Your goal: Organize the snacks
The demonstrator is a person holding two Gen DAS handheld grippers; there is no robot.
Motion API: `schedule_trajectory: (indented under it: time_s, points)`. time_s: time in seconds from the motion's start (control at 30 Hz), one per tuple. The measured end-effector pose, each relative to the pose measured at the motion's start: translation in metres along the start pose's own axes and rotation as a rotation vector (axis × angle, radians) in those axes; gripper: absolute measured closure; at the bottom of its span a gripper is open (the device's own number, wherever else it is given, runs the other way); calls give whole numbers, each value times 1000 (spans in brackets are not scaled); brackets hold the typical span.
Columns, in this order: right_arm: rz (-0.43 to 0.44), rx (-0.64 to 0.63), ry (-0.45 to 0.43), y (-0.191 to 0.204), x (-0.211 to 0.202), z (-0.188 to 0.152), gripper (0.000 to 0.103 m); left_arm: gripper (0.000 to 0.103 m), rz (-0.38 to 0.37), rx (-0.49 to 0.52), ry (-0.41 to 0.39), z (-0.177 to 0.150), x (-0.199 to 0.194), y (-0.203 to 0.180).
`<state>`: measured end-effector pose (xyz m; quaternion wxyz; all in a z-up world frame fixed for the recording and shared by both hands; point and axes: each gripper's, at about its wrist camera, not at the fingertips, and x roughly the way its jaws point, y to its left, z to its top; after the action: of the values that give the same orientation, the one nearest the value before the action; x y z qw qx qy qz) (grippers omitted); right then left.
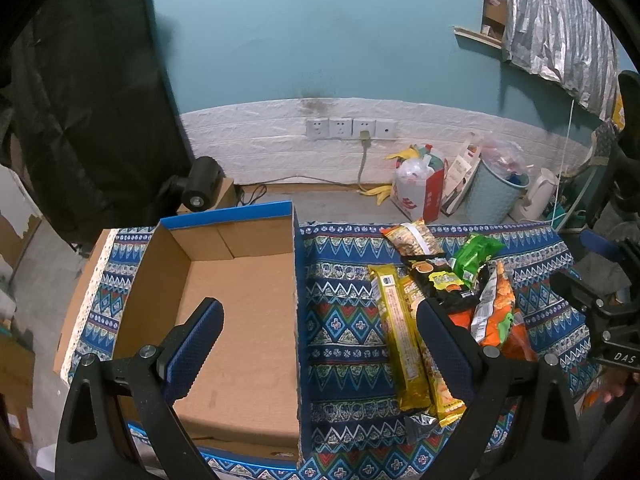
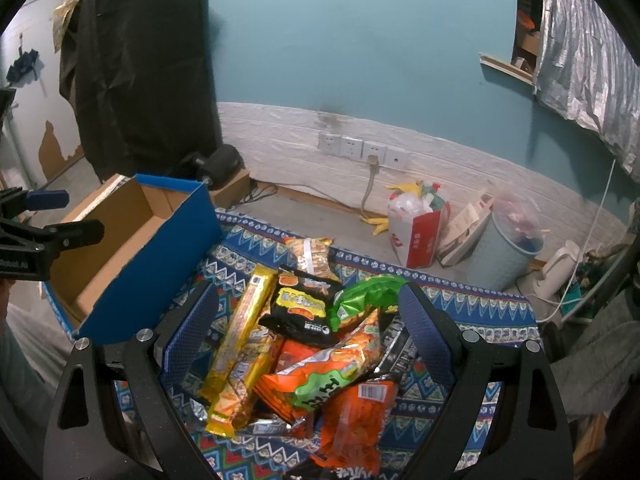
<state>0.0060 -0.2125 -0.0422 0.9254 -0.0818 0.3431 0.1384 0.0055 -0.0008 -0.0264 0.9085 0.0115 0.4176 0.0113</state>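
An open cardboard box with blue outer walls sits on a patterned cloth; it also shows at the left of the right wrist view. Nothing shows inside it. A pile of snack packets lies to its right: long yellow bars, a black packet, a green packet and orange packets. My left gripper is open, above the box's right wall. My right gripper is open, just above the snack pile, holding nothing.
The blue patterned cloth covers a low table. Behind it on the floor are a red-and-white bag, a pale blue bin, a white kettle and wall sockets. A black cloth hangs at the left.
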Motion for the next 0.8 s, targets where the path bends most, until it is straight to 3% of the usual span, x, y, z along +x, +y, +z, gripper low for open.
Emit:
schedule_trajectory:
  time_s: [0.8]
  points:
    - [-15, 13, 15, -5, 1, 2, 13, 5, 0, -2, 7, -1, 2, -1]
